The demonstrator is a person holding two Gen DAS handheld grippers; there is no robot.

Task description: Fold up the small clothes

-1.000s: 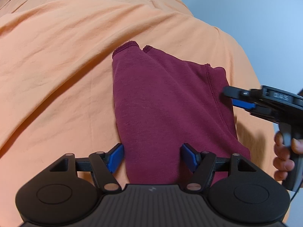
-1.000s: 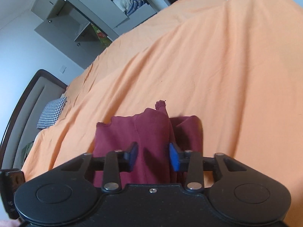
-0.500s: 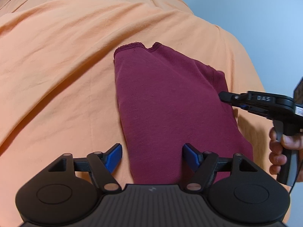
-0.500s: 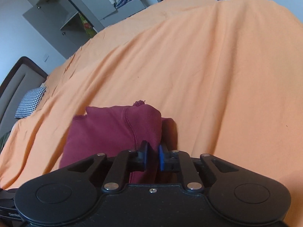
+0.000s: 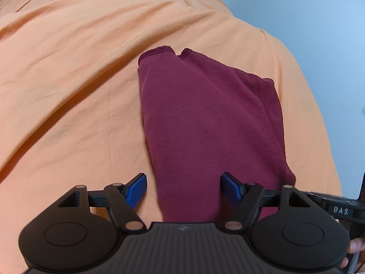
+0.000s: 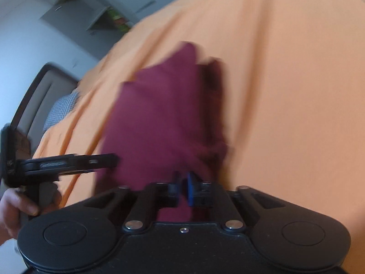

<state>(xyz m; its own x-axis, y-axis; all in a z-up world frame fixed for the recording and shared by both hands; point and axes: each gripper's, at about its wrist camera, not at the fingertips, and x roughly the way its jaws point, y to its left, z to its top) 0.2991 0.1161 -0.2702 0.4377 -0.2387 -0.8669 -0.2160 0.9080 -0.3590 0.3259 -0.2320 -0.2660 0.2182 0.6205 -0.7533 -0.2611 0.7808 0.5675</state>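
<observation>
A maroon garment (image 5: 205, 118) lies folded lengthwise on the orange bedsheet (image 5: 68, 80), hems at the far end. My left gripper (image 5: 183, 183) is open just above its near end, one blue pad on each side of the cloth. In the right wrist view, which is blurred, my right gripper (image 6: 182, 189) has its blue pads pressed together at the near edge of the maroon garment (image 6: 159, 118), with cloth running into them. The right gripper's body (image 5: 337, 209) shows at the lower right of the left wrist view. The left gripper (image 6: 68, 162) shows side-on, held by a hand (image 6: 20, 205).
The bed's rounded edge (image 5: 319, 114) drops off to the right against a pale wall. A dark headboard (image 6: 34, 100), a checked pillow (image 6: 61, 109) and wall shelves (image 6: 102, 16) lie beyond the sheet. Orange sheet spreads wide to the left of the garment.
My right gripper closed on the garment's edge, then swung down to its near right corner. The garment's right flap has been smoothed flat. My left gripper stayed open and still.
</observation>
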